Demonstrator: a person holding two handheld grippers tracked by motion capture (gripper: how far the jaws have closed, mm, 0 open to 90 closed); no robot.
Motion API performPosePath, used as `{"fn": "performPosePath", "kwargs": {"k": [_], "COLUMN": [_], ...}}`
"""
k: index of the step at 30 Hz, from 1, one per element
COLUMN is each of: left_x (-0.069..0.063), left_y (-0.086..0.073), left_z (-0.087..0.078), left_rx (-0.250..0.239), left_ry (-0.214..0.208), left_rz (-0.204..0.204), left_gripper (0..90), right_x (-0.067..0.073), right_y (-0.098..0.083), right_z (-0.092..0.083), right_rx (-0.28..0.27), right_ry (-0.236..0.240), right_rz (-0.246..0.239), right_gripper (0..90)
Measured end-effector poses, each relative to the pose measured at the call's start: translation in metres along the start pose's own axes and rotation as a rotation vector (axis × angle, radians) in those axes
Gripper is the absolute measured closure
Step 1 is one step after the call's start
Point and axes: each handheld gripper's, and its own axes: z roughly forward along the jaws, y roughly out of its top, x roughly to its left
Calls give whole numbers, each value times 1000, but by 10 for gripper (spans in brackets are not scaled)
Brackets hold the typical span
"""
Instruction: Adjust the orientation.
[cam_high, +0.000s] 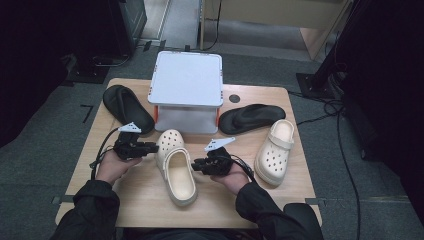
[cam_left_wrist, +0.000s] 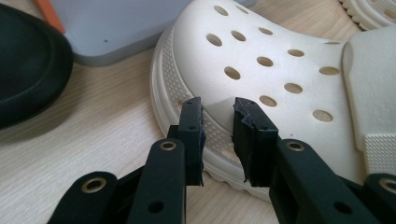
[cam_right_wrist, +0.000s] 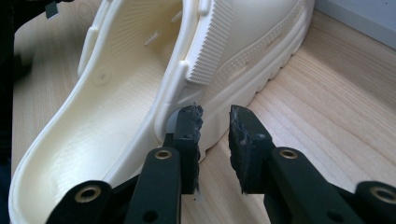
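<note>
Wooden table (cam_high: 150, 195) | cream clog (cam_high: 175, 167) | left gripper (cam_left_wrist: 218, 135), right gripper (cam_right_wrist: 215, 140): jaws apart, flanking its sides

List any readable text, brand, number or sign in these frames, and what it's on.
None readable.
Cream clog between the grippers: holes, ribbing and studs, no lettering that I can make out.
Second cream clog, two black slides, grey stand: no markings legible in the high view.
</note>
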Motion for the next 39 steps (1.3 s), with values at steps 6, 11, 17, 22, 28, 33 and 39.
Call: {"fn": "performPosePath", "kwargs": {"k": [6,11,17,22,28,33,39], "left_x": [1,1,3,2,6,7,12], "left_y": [7,13,17,20,23,31,36], "left_z": [10,16,15,1,-14,-19,-26], "left_rx": [-1,0,3,-47,-105,-109,-107], "left_ry": [-37,-62,-62,-54,-42,-36,-31], "left_rz": [-4,2,6,3,-23,-16,-30], "left_gripper": [732,731,670,613,580,573,559], "right_x": [8,12,10,8,14,19,18], "right_y": [-6,-11,-12,-3,14,21,29], "right_z": [-4,-7,-10,-25,-30,-21,-5], "right_rx": [2,4,-8,-93,-142,-121,-92], "right_ry": [0,-8,-16,-41,-21,-23,-47], "right_rz": [-12,-8,-22,-29,-44,-70,-73], "right_gripper": [745,737,679,607,531,500,483]}}
